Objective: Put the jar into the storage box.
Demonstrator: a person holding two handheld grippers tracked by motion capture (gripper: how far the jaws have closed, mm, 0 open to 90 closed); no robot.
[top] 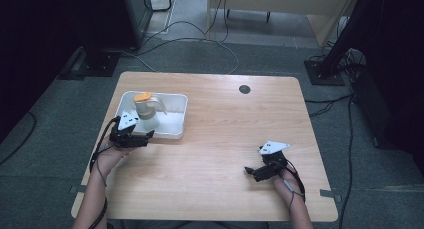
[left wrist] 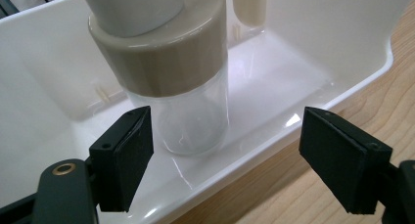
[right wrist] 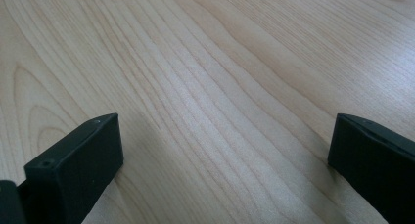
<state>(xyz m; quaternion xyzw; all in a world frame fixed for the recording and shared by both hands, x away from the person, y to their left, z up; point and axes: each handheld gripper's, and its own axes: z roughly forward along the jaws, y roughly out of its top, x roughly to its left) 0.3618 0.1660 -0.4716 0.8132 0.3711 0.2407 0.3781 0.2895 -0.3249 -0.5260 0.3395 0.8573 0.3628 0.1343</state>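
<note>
Jug [top: 146, 110] with the orange lid stands in the white tub [top: 178, 125] at my counter's [top: 225, 154] ten o'clock, my left tongs [left wrist: 225, 150] gaping before its glass base, so I must advance and clamp, right tongs [right wrist: 220, 170] idle, apart, at five o'clock.

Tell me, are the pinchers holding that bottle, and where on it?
Nothing is held. The left gripper stands open in front of the bottle in the white tray, its pads apart from the glass. The right gripper is open above the bare table.
</note>
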